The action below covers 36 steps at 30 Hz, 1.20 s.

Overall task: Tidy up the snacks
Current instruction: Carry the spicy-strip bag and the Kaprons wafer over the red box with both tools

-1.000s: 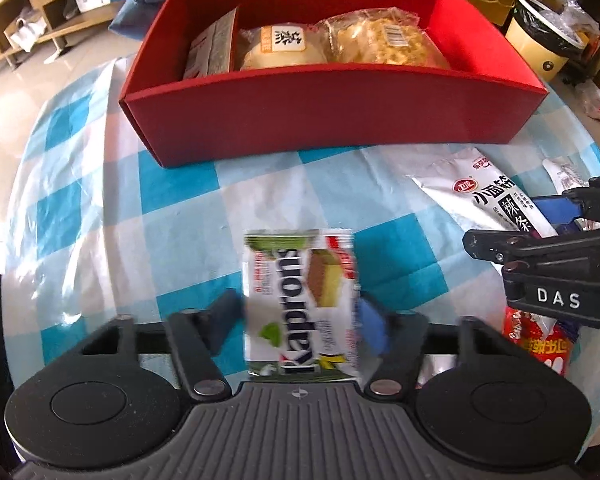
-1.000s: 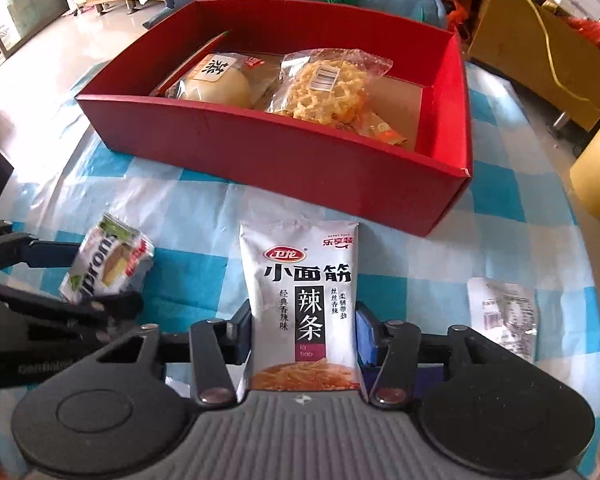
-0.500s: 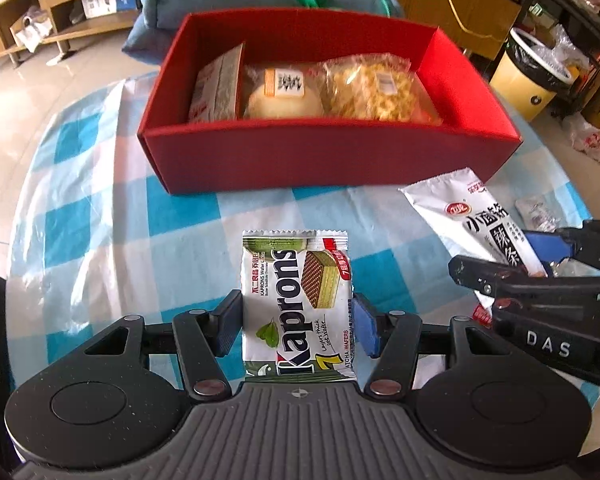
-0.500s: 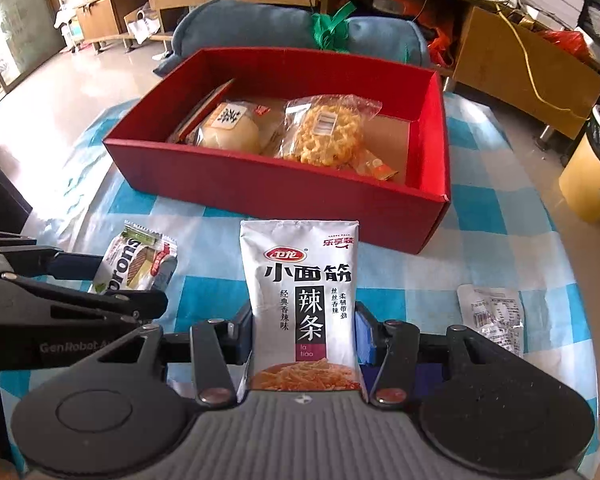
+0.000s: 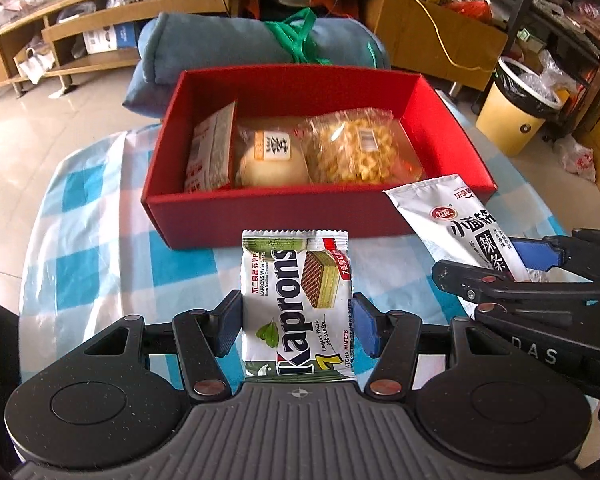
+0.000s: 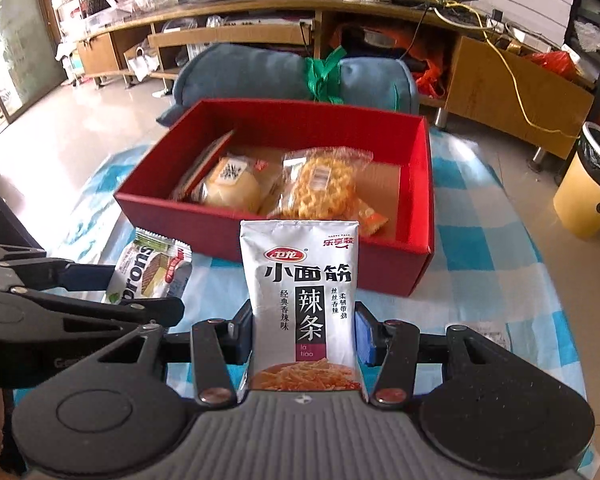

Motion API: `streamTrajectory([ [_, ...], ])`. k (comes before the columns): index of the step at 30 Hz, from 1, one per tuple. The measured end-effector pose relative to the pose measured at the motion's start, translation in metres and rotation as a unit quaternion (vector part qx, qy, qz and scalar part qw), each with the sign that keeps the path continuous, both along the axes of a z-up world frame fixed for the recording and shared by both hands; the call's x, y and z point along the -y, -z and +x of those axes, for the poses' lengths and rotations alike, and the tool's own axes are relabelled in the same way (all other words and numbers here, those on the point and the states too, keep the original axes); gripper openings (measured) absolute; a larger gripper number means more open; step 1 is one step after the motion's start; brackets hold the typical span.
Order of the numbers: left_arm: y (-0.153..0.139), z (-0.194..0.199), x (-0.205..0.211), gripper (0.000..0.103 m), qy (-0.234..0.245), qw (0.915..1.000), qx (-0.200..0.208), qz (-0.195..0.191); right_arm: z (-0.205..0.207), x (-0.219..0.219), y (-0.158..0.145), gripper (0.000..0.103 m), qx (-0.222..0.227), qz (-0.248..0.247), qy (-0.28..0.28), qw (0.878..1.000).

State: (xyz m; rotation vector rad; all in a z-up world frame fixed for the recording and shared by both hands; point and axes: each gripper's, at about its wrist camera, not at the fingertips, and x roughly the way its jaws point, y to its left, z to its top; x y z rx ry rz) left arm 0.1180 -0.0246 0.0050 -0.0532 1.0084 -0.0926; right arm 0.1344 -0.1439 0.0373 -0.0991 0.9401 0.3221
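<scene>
We held the Kaprons wafer pack clamped in the left tool and the latiao packet clamped in the right tool, both above the table, presumably bound for the red box.

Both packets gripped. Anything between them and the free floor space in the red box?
Only the box's near wall, which both must clear. The latiao packet in the right gripper faces bare floor at the box's right end. The Kaprons wafer packet in the left gripper faces the bun and the clear-bagged snack.
</scene>
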Motion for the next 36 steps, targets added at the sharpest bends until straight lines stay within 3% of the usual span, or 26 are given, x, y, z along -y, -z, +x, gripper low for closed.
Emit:
streamTrajectory([
  [36,-0.04,0.043,0.013,0.064,-0.018,0.9968,0.072,0.03,0.038,0.014,-0.037,0.044,0.065,0.036,0.04,0.996],
])
